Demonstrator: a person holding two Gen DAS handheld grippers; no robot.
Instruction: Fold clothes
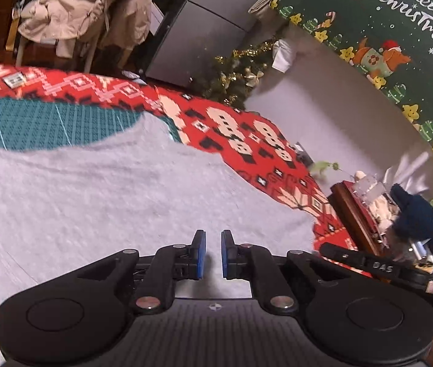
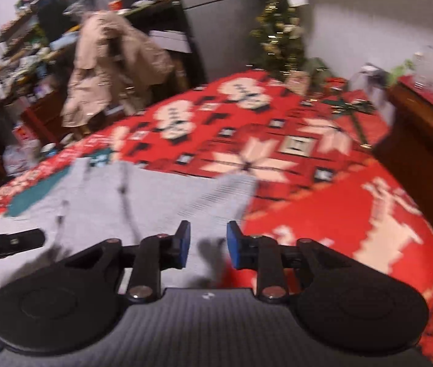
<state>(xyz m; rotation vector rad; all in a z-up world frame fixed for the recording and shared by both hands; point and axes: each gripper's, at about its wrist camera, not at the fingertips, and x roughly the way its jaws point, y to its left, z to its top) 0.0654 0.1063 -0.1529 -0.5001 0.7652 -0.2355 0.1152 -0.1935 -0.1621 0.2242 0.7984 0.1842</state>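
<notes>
Red Christmas cloth (image 2: pixel 323 183) covered the desk, grey garment (image 1: pixel 94 198) lay flat on it. Your left gripper (image 1: pixel 213 253) and right gripper (image 2: pixel 208 243) stood apart, empty. Regrasping blind risked pinching both layers.

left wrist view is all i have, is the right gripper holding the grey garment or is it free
observer: Free. The right gripper has its fingers apart with nothing between them, over the grey garment.
operator: where on it
observer: At its near right edge, beside the red patterned blanket.
operator: anything to grab ahead
observer: A ribbed end of the garment lies just ahead of the fingers, on the blanket.
</notes>
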